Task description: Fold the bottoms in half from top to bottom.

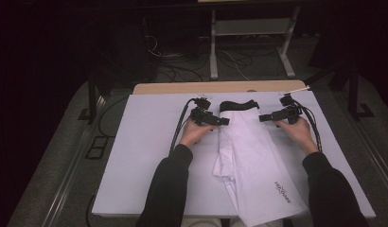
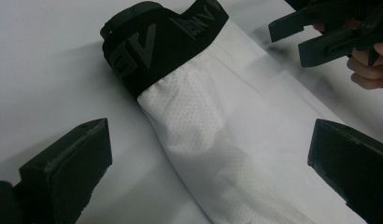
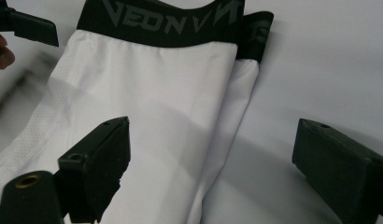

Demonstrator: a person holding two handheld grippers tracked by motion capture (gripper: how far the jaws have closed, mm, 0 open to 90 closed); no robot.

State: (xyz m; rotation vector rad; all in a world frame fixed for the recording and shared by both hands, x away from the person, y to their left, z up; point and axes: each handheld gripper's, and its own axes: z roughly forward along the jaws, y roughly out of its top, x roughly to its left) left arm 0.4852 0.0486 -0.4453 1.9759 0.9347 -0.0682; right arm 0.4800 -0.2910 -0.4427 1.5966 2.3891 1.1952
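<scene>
A white garment (image 1: 251,156) with a black lettered waistband (image 1: 237,105) lies folded lengthwise on the white table (image 1: 145,156), waistband at the far end. My left gripper (image 1: 224,121) rests at the garment's left edge just below the waistband. In the left gripper view it (image 2: 208,140) is open, with the perforated white cloth (image 2: 203,126) lying between its wide jaws and untouched by them. My right gripper (image 1: 262,117) points inward from the right. In the right gripper view it (image 3: 213,133) is open, its jaws straddling the garment's folded right edge (image 3: 227,121) without pressing it.
The garment's near end (image 1: 272,203) carries a small dark print and reaches the table's front edge. A wooden board (image 1: 220,87) borders the table's far side. Behind it, a metal stand (image 1: 251,42) and cables (image 1: 182,66) sit on the dark floor.
</scene>
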